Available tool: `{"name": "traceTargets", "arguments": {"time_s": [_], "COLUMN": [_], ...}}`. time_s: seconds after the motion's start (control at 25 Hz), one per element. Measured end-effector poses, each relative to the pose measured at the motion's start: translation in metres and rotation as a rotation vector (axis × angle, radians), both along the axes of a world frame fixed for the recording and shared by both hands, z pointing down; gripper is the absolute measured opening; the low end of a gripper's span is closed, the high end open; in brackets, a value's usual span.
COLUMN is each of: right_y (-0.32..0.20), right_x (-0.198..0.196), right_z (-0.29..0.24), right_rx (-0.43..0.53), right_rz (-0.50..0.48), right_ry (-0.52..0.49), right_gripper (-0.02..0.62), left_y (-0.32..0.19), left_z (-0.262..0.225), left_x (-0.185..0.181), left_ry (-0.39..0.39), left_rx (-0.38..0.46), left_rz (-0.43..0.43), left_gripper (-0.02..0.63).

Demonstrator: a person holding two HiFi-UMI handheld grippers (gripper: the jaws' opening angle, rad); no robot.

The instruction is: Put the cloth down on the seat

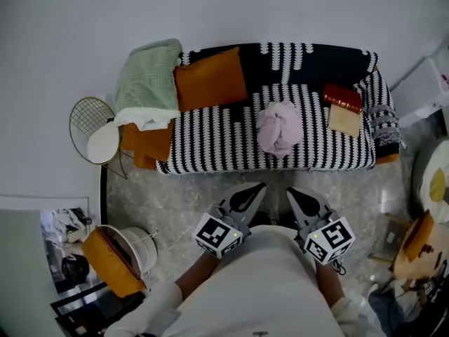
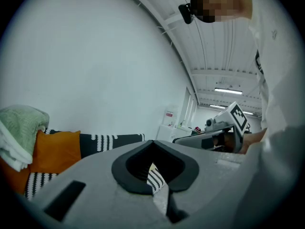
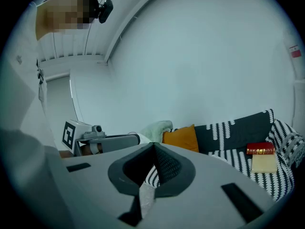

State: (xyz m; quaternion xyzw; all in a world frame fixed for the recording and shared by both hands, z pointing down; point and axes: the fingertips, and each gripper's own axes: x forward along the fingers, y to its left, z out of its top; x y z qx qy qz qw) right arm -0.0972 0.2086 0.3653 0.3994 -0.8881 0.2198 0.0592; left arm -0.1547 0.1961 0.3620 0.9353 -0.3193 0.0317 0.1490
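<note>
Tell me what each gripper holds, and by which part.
Nothing: left gripper and right gripper have jaws together, empty. The pink cloth lies on the sofa seat.

One black-and-white patterned sofa (image 1: 217, 135), one crumpled pink cloth (image 1: 279, 127), one orange cushion (image 1: 210, 79), one green blanket (image 1: 147, 76), one red book (image 1: 342, 97), one tan book (image 1: 344, 121).

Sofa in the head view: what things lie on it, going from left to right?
green blanket → orange cushion → pink cloth → red book
</note>
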Motion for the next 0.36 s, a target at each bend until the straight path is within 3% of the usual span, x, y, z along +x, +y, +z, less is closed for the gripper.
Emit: {"name": "traceTargets", "arguments": {"time_s": [0.36], "right_y": [-0.0033], "right_x": [0.0027], "right_z": [0.0076], "right_rx": [-0.015], "right_rz": [0.016], "right_ry": [0.01], "right_gripper": [0.008], "left_y": [-0.0006], "left_z": [0.0108], "left_x": [0.003], "left_ry": [-0.017], "left_rx": [-0.016], "left_rz": [0.022], "left_gripper": [0.011]}}
